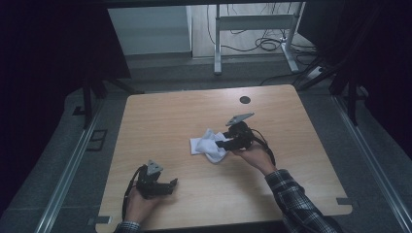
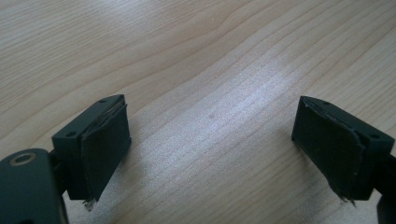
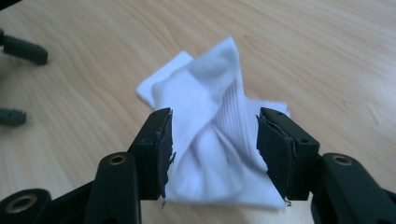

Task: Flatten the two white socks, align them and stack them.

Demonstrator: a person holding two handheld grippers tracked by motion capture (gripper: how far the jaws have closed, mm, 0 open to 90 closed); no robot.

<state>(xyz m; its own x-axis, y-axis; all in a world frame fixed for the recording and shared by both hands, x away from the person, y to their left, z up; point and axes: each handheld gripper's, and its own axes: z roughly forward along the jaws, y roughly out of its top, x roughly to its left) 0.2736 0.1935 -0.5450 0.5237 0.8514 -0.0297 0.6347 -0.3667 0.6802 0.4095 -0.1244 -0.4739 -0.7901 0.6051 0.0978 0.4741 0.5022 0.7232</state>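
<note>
From above, the right claw [image 1: 224, 143] reaches into the white sock [image 1: 206, 145] mid-worktop [image 1: 170, 116], the left claw [image 1: 171, 184] idling well apart; its own view shows pads [image 2: 105, 149] spread over bare wood; the right's shows pads [image 3: 275, 154] half-spread astride the bunched sock, seemingly to pinch it.

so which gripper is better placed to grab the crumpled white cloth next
Right. The right gripper already has its jaws on either side of the crumpled white cloth, though not pressing it yet. The left gripper sits open over bare wooden table, well away from it.
</note>
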